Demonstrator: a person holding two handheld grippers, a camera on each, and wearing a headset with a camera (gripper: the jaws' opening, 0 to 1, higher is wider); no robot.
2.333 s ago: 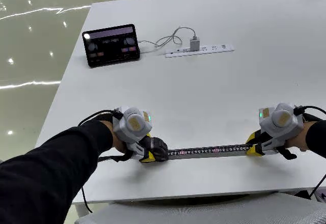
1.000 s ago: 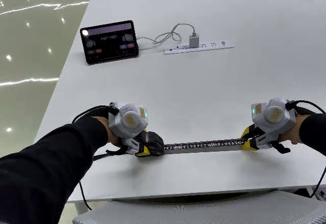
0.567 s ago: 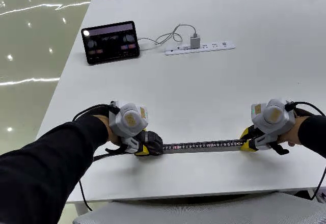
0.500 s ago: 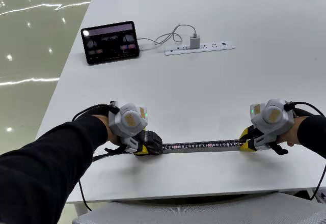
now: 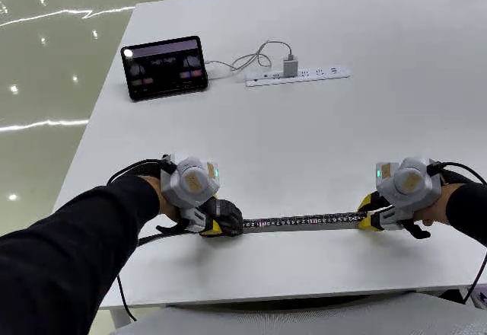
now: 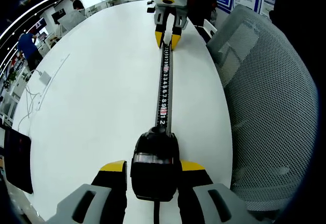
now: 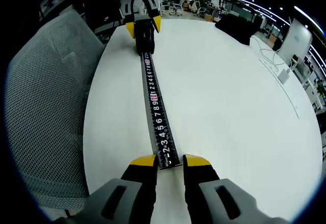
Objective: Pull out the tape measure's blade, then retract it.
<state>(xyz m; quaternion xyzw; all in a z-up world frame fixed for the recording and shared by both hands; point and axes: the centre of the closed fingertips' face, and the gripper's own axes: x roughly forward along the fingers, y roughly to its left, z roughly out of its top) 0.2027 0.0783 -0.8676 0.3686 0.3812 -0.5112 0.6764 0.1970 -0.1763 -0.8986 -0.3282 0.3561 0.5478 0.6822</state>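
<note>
A black tape measure case (image 5: pixel 227 218) lies near the table's front edge, with my left gripper (image 5: pixel 215 226) shut around it. In the left gripper view the case (image 6: pixel 155 165) sits between the yellow-tipped fingers (image 6: pixel 113 167). The blade (image 5: pixel 304 221) is drawn out flat on the white table (image 5: pixel 304 137) to the right. My right gripper (image 5: pixel 365 221) is shut on its end. In the right gripper view the blade (image 7: pixel 154 102) runs from between my right gripper (image 7: pixel 169 162) to the case (image 7: pixel 145 38), held by the left gripper (image 7: pixel 142 26). The right gripper (image 6: pixel 167 34) is at the far end of the blade (image 6: pixel 164 91).
A tablet (image 5: pixel 164 67) stands at the back left. A white power strip (image 5: pixel 298 74) with a charger (image 5: pixel 291 65) and cable lies beside it. A grey mesh chair (image 6: pixel 265 107) sits just past the table's front edge. The blade lies close to that edge.
The head camera has shifted a little. Both grippers keep their hold, and the drawn-out length of blade looks about the same, at most slightly shorter than 2.3 s ago.
</note>
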